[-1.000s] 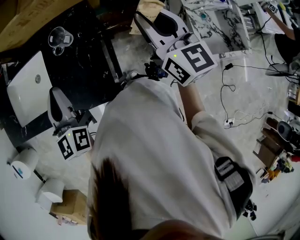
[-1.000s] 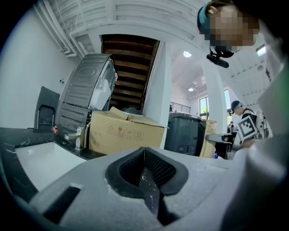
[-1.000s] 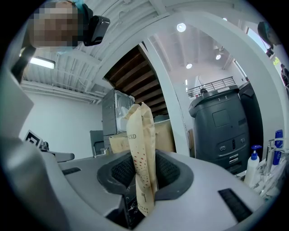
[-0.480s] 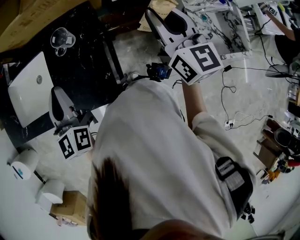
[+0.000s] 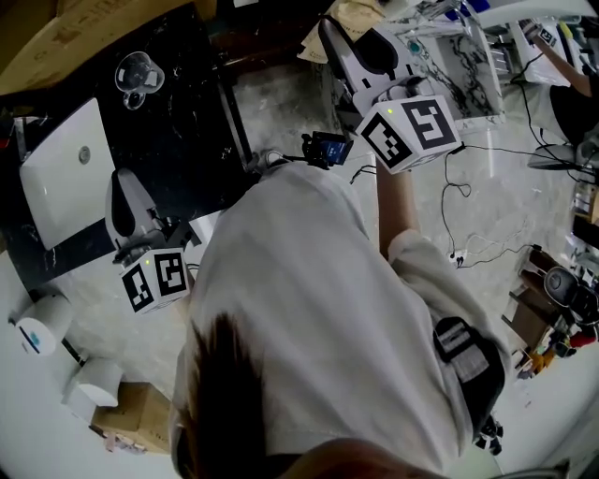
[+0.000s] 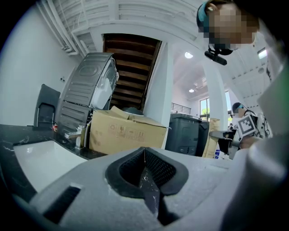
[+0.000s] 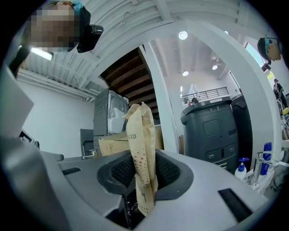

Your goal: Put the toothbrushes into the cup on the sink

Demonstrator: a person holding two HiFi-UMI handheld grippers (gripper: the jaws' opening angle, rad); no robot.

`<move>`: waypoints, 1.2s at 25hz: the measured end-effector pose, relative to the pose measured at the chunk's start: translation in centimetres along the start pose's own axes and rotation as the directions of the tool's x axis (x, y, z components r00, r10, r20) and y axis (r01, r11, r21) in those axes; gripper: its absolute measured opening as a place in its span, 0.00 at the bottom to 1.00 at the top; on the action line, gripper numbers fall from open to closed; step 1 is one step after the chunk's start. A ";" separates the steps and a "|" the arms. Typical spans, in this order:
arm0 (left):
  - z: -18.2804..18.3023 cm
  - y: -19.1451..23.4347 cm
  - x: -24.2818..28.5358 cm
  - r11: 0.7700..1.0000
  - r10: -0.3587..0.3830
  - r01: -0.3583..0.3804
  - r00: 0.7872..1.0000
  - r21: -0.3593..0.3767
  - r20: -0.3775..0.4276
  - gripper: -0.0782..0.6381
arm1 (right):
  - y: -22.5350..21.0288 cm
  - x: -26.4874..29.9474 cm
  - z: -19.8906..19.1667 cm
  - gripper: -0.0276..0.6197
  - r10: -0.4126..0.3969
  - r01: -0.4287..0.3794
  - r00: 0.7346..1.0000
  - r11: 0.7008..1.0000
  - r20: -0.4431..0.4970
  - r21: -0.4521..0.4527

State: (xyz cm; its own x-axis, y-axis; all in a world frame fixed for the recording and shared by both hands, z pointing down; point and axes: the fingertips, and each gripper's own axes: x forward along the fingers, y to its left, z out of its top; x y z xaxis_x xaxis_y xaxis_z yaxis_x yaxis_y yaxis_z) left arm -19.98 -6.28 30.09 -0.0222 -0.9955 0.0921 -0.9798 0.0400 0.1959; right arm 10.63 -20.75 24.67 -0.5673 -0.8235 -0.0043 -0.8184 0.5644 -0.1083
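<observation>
My right gripper (image 5: 339, 37) (image 7: 142, 180) is held out at the top of the head view, level and shut on a toothbrush in a tan paper wrapper (image 7: 142, 149) (image 5: 348, 17). The wrapper stands upright between the pads. A clear glass cup (image 5: 137, 73) stands on the black counter (image 5: 187, 122) beside the white sink (image 5: 61, 182) (image 6: 38, 158). My left gripper (image 5: 122, 182) (image 6: 144, 169) hovers at the counter's near edge by the sink. Its jaws are shut with nothing between them.
A tap (image 6: 76, 135) and a cardboard box (image 6: 124, 133) stand behind the sink. Two paper rolls (image 5: 37, 329) and a small box (image 5: 131, 421) lie at lower left. A marble-topped table (image 5: 459, 61) is at upper right, cables (image 5: 468, 245) trail on the floor, and a grey bin (image 7: 212, 128) stands ahead.
My right gripper has moved up and to the right in the head view, carrying the wrapped toothbrush. The left gripper has stayed by the sink.
</observation>
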 end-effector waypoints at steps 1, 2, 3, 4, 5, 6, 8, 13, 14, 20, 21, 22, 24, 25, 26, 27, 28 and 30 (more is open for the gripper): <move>-0.1 0.1 0.0 1.000 0.002 -0.002 1.000 -0.003 0.000 0.13 | 0.0 0.1 0.1 0.20 0.001 -0.001 1.000 1.000 0.000 -0.005; -0.1 0.3 0.1 1.000 0.003 -0.003 1.000 -0.005 0.001 0.13 | 0.0 0.2 0.2 0.20 0.001 -0.001 1.000 1.000 0.000 -0.010; -0.2 0.5 0.1 1.000 0.004 -0.004 1.000 -0.006 0.001 0.13 | 0.1 0.3 0.3 0.20 0.001 -0.001 1.000 1.000 0.000 -0.014; -0.2 0.7 0.1 1.000 0.005 -0.005 1.000 -0.008 0.002 0.13 | 0.1 0.4 0.4 0.20 -0.001 0.001 1.000 1.000 -0.001 -0.017; -0.3 0.9 0.0 1.000 0.009 -0.009 1.000 -0.010 0.002 0.13 | 0.2 0.6 0.5 0.20 -0.001 0.001 1.000 1.000 -0.001 -0.019; -0.3 1.2 0.0 1.000 0.012 -0.012 1.000 -0.012 0.003 0.13 | 0.3 0.7 0.6 0.20 -0.001 0.001 1.000 1.000 -0.001 -0.022; -0.3 1.5 -0.1 1.000 0.015 -0.015 1.000 -0.013 0.004 0.13 | 0.5 1.1 1.0 0.20 0.002 -0.002 1.000 1.000 0.001 -0.026; -0.8 1.9 -0.2 0.999 0.032 -0.032 0.999 -0.036 -0.009 0.13 | 1.2 2.0 1.6 0.20 0.022 -0.021 1.000 0.999 0.008 -0.038; -0.8 2.1 -0.2 0.999 0.034 -0.034 0.999 -0.037 -0.008 0.13 | 1.3 2.3 1.8 0.20 0.025 -0.025 1.000 0.999 0.012 -0.041; -1.2 3.0 -1.2 0.996 0.070 -0.070 0.998 -0.051 -0.003 0.13 | 2.3 3.3 3.1 0.20 0.055 -0.053 0.998 0.997 0.031 -0.063; -1.2 3.2 -1.4 0.996 0.074 -0.074 0.997 -0.052 -0.001 0.13 | 2.4 3.4 3.2 0.20 0.059 -0.057 0.998 0.996 0.035 -0.062; -1.2 3.3 -1.5 0.996 0.075 -0.074 0.997 -0.051 0.000 0.13 | 2.4 3.5 3.4 0.20 0.059 -0.056 0.997 0.997 0.040 -0.061; -1.3 3.6 -1.8 0.996 0.070 -0.070 0.998 -0.047 0.003 0.13 | 2.5 3.5 3.7 0.20 0.053 -0.050 0.997 0.997 0.049 -0.062; -1.3 3.8 -1.9 0.996 0.071 -0.071 0.997 -0.045 0.004 0.13 | 2.6 3.6 3.9 0.20 0.053 -0.050 0.997 0.997 0.051 -0.067; -1.4 4.1 -2.2 0.996 0.076 -0.076 0.997 -0.043 0.004 0.13 | 2.8 3.7 4.0 0.20 0.057 -0.053 0.997 0.996 0.051 -0.072; -1.4 4.4 -2.4 0.996 0.082 -0.082 0.997 -0.041 0.004 0.13 | 3.1 3.9 4.1 0.20 0.063 -0.059 0.997 0.995 0.049 -0.078; -1.4 4.7 -2.7 0.995 0.090 -0.090 0.996 -0.041 0.005 0.13 | 3.3 4.0 4.2 0.20 0.070 -0.066 0.996 0.994 0.047 -0.083; -1.4 5.2 -3.1 0.993 0.109 -0.109 0.994 -0.053 0.010 0.13 | 4.0 4.4 4.4 0.20 0.088 -0.083 0.995 0.992 0.047 -0.090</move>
State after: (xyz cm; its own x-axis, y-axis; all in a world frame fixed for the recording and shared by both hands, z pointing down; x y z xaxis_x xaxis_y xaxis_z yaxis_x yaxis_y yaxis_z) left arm -24.73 -2.91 32.20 -0.1311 -0.9859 0.1036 -0.9597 0.1525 0.2361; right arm 5.28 -22.35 19.89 -0.6319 -0.7727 -0.0604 -0.7733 0.6338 -0.0173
